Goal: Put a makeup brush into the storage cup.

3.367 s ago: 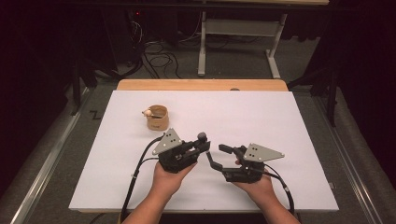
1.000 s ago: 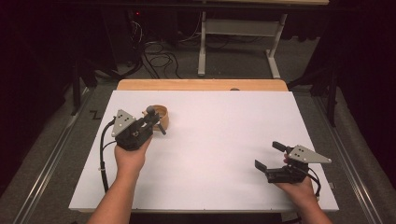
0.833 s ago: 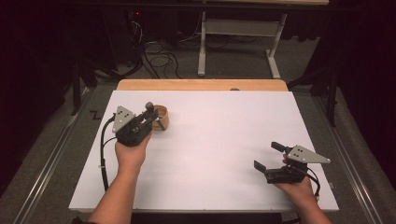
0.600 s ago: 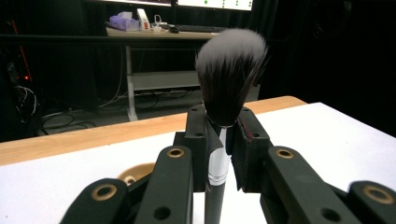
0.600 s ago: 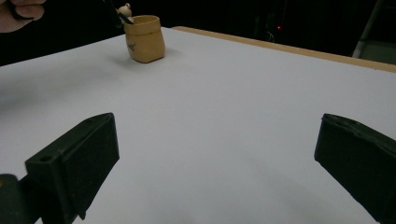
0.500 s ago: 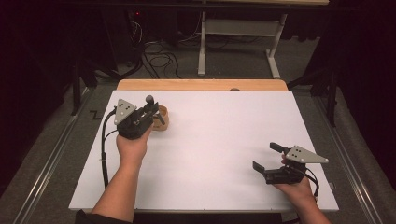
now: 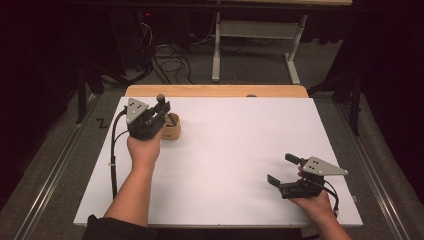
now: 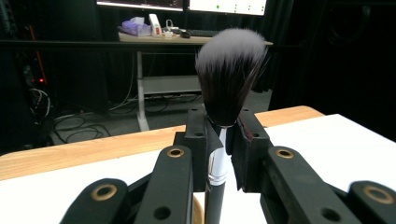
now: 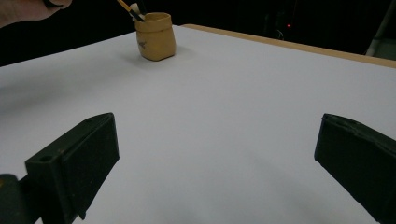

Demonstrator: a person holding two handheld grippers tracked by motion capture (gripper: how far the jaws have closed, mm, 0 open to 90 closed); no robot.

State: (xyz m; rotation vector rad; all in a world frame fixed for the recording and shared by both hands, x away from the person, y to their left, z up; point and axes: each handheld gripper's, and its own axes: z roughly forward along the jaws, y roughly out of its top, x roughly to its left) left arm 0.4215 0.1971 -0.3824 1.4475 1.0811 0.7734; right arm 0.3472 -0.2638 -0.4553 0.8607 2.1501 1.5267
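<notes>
- Since the earliest frame your left gripper (image 7: 159, 111) has travelled from the table's middle to the far left, and your right gripper (image 7: 283, 170) has drawn back to the near right corner; both have shifted little over the last second.
- Left claw: pinching the makeup brush (image 8: 223, 116) on its handle just under the bristles, head upright.
- Brush location: held directly over the tan cup (image 7: 172, 132) at the far left of the white table (image 7: 240, 145). The handle runs down toward the cup mouth; whether its tip is inside cannot be confirmed.
- Progress, as judged: carry done, placement underway; lowering and release remain.
- Right claw: spread wide, nothing between the jaws, hovering low and level, facing the cup (image 9: 156, 36).
- Left forearm is extended forward, wrist roughly level.
</notes>
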